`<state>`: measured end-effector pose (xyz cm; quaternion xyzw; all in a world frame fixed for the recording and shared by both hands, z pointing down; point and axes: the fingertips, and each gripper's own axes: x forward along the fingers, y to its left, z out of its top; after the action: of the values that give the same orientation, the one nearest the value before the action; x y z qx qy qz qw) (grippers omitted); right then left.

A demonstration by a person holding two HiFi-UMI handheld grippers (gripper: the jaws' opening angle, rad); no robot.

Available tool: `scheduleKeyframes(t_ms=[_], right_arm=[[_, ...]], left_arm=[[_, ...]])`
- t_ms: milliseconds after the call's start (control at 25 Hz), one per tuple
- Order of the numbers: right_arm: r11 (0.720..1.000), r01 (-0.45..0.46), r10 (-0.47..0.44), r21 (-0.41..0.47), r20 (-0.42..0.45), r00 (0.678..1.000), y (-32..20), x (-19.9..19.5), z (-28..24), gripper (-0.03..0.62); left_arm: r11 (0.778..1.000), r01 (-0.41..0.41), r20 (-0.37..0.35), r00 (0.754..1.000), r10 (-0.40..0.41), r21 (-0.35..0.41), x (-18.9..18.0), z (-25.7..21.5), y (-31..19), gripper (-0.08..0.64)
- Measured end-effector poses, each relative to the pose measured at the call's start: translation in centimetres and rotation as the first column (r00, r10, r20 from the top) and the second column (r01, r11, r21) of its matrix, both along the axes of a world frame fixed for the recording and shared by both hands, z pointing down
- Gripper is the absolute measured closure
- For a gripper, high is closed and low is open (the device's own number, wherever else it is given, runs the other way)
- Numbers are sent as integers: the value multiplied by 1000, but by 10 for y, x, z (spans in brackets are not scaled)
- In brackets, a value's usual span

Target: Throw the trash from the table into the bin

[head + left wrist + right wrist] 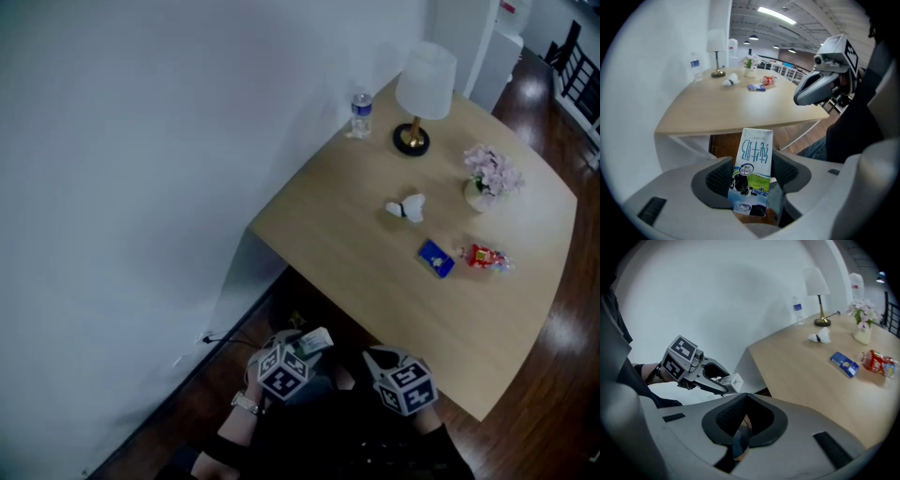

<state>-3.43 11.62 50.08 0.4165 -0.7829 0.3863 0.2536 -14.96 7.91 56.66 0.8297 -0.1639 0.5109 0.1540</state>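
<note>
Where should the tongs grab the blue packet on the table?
Likely across its narrow width, mid-length, from straight above. The blue packet lies flat on the table, bare wood along both long edges; the red wrapper beside it lies apart, leaving room.

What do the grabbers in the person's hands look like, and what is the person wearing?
The left hand-held gripper and the right hand-held gripper are smooth light grey, with two curved jaws lined with black bumpy pads. Each carries a white cube printed with black square markers. The person wears dark clothes and a silvery band on the left wrist.
</note>
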Motion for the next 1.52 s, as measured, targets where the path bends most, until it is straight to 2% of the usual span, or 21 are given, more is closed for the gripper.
scheduleKeyframes(t_ms=[160, 320, 520, 720, 880, 1080, 1280, 1520], right_arm=[[990, 136, -136, -26, -15, 991, -11, -42, 13, 588], [976, 212, -214, -55, -31, 976, -25, -78, 32, 588], [957, 268, -273, -114, -34, 961, -38, -120, 58, 588], [944, 286, -295, -164, -35, 955, -46, -152, 89, 588], [937, 272, -291, -218, -58, 955, -54, -162, 134, 588], [938, 235, -260, -254, -68, 963, -71, -178, 182, 588], [936, 212, -238, -282, -62, 969, -77, -188, 212, 588], [934, 213, -236, -288, -49, 970, -71, -190, 226, 588]], left_arm=[[994, 105, 18, 994, -105, -30, -44, 23, -2, 293], [984, 171, 26, 985, -170, -50, -72, 50, -9, 294], [942, 328, 72, 944, -323, -68, -111, 129, -29, 293], [907, 404, 126, 912, -390, -118, -138, 224, -48, 293], [882, 448, 158, 891, -426, -148, -154, 288, -59, 293], [857, 481, 170, 875, -454, -186, -163, 357, -65, 293], [855, 483, 159, 874, -459, -189, -165, 396, -72, 291], [823, 501, 163, 865, -474, -266, -160, 424, -66, 269]])
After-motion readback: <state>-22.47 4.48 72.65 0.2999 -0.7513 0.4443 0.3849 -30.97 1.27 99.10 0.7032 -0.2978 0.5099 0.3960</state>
